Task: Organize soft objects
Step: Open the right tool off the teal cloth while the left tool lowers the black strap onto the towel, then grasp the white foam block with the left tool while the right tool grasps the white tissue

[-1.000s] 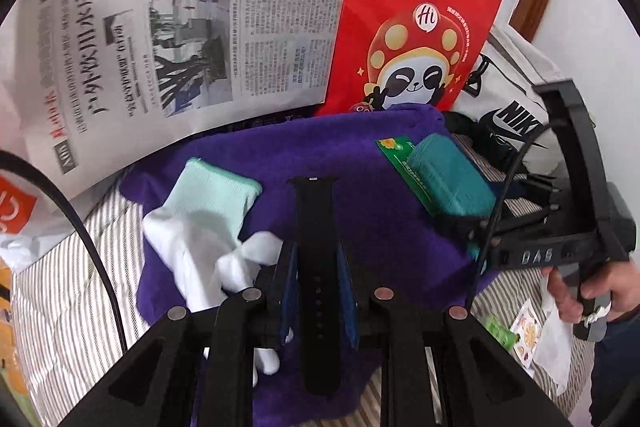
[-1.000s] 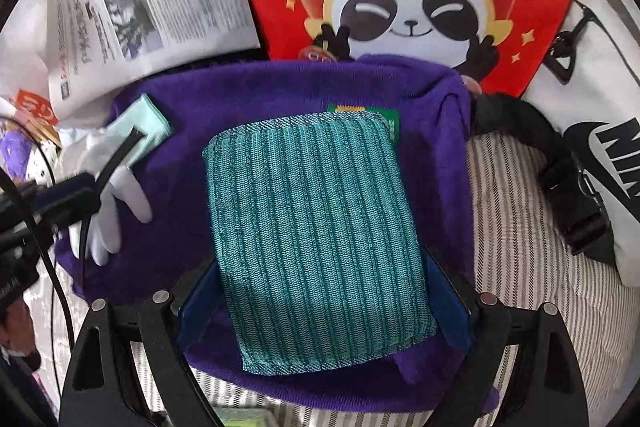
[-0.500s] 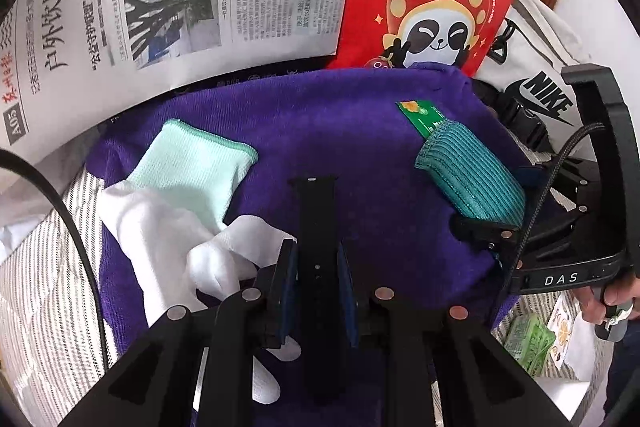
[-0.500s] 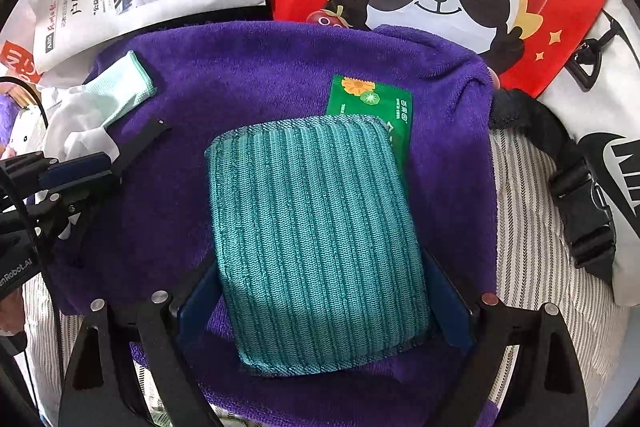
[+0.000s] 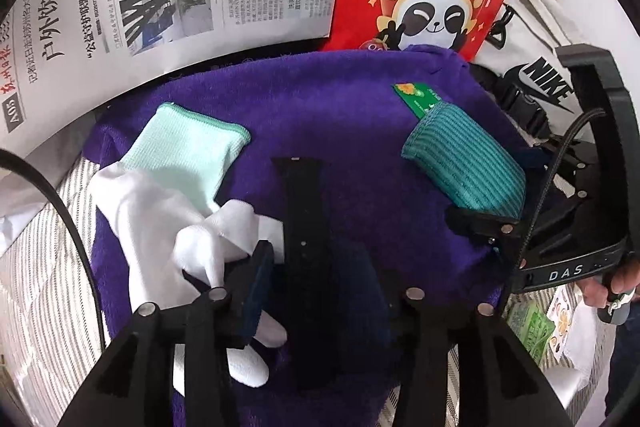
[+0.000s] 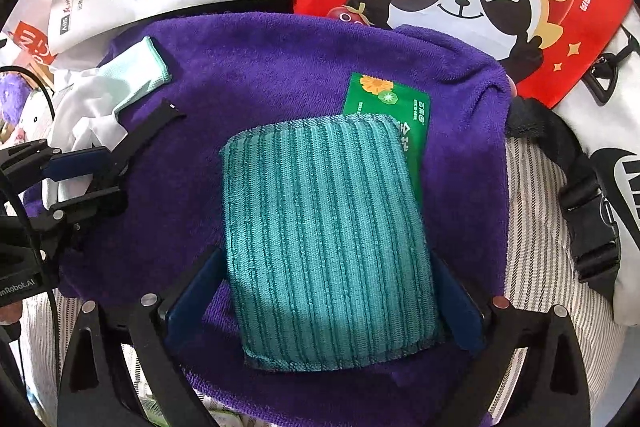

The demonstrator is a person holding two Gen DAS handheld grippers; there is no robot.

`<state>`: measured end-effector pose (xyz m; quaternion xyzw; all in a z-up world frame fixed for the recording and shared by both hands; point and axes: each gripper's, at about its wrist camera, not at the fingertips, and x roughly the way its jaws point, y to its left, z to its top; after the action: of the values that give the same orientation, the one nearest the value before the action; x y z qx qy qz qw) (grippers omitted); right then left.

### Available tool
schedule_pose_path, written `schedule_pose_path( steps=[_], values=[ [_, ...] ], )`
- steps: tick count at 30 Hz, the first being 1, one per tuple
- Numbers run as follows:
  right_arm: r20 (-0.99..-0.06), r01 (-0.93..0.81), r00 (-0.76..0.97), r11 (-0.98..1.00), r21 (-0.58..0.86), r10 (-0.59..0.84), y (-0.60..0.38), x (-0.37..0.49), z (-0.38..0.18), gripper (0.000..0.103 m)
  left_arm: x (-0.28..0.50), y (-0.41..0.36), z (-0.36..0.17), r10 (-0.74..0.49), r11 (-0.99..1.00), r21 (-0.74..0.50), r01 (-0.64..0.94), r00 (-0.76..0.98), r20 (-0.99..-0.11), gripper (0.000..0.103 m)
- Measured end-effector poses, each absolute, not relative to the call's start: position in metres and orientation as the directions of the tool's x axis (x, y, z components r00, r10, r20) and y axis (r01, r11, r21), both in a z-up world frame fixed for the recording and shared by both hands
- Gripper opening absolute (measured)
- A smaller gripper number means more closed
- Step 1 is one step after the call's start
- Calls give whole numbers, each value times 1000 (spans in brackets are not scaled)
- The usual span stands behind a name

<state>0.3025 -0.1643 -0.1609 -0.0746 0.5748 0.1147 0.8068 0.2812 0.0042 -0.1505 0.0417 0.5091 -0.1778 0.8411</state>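
A teal ribbed knitted pad (image 6: 328, 239) is clamped between the right tongs (image 6: 324, 291), over the purple plush towel (image 6: 280, 67). A black perforated rubber strap (image 5: 304, 227) lies between the widely parted left tongs (image 5: 316, 291), on that towel beside a white-and-mint sock (image 5: 176, 163).

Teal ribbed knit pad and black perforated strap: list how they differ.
The teal ribbed knit pad is broad, thick and rectangular; the black perforated strap is narrow, thin and long. The pad is clamped in the right gripper; the strap sits loose between the parted fingers of the left gripper. Both are over the purple towel.
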Motion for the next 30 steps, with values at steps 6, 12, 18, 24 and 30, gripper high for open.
schedule_pose_path(
  steps=[6, 12, 18, 24, 30],
  values=[
    [-940, -254, 327, 967, 8, 94, -171, 303, -151, 99, 276, 8, -144, -247, 938, -111, 328, 409, -878, 48],
    [-914, -213, 383, 976, 51, 131, -182, 290, -119, 99, 262, 12, -126, -253, 936, -106, 335, 435, -864, 50],
    [-900, -150, 425, 988, 35, 97, -197, 267, -90, 99, 237, 9, -104, -254, 926, -76, 370, 463, -849, 55],
    [-902, -71, 421, 995, 74, 97, -233, 226, -83, 99, 192, -2, -96, -279, 899, -58, 435, 465, -840, 58],
    [-904, -5, 423, 997, 72, 67, -267, 173, -78, 99, 145, -22, -90, -352, 867, -119, 484, 426, -833, 62]
  ],
)
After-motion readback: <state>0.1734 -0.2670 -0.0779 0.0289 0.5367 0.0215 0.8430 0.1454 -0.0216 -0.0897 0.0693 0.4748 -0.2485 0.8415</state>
